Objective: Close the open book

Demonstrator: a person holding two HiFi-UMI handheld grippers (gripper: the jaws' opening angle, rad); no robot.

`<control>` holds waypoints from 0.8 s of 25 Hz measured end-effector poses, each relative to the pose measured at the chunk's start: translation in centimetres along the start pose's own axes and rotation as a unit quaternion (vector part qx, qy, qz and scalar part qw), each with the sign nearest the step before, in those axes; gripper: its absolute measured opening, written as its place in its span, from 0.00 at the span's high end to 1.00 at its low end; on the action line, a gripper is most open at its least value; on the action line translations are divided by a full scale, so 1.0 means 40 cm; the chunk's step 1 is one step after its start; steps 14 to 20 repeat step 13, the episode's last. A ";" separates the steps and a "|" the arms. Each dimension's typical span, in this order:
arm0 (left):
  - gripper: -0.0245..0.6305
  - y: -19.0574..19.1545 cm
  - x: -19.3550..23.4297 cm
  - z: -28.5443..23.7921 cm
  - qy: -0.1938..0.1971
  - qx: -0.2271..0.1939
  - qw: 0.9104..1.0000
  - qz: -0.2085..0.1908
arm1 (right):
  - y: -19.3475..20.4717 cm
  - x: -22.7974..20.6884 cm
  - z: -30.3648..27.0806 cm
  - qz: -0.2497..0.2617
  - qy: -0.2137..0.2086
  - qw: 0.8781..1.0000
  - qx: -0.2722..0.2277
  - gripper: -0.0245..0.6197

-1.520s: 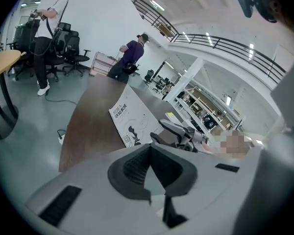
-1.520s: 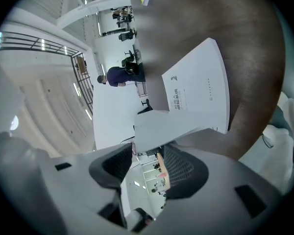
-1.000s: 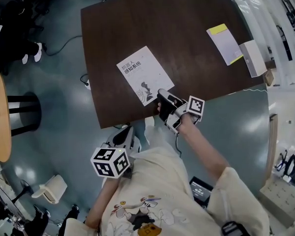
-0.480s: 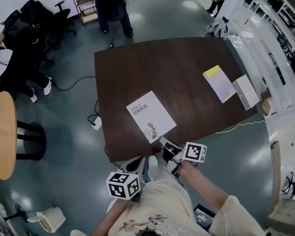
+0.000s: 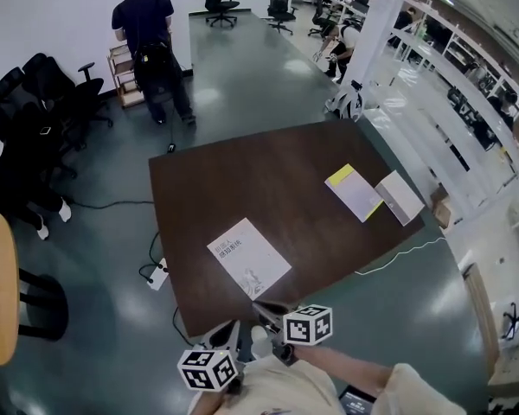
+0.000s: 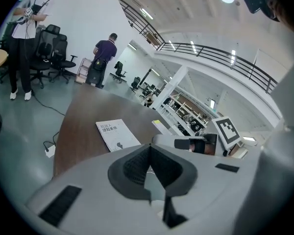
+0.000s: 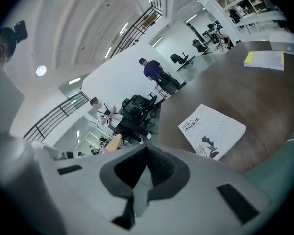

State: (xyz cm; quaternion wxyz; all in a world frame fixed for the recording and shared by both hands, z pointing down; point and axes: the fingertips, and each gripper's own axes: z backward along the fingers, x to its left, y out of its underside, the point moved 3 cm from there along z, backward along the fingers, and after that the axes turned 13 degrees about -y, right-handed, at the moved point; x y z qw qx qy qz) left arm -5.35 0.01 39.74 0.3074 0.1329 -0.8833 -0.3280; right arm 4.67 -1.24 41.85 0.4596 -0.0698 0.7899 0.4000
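White book lies shut near the worktop's front edge; either empty tool, left claw clenched or right claw just clenched, could sweep it off.

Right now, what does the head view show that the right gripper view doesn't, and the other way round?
Only the head view: the white power strip and the left gripper. Only the right gripper view: the right gripper seen along its jaws, which have just closed together with nothing between them, and the balcony railing. Both: the white book lying closed on the dark table, the yellow-edged booklet, and the standing person in dark clothes.
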 end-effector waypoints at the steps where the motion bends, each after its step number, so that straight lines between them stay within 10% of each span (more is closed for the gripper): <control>1: 0.95 0.002 0.001 0.002 0.002 0.001 1.000 -0.002 | 0.020 0.001 -0.008 0.009 0.012 1.000 0.009 0.95; 20: 0.95 0.023 0.070 0.050 0.015 0.014 1.000 -0.011 | 0.152 0.049 -0.063 0.037 0.048 0.997 0.050 0.95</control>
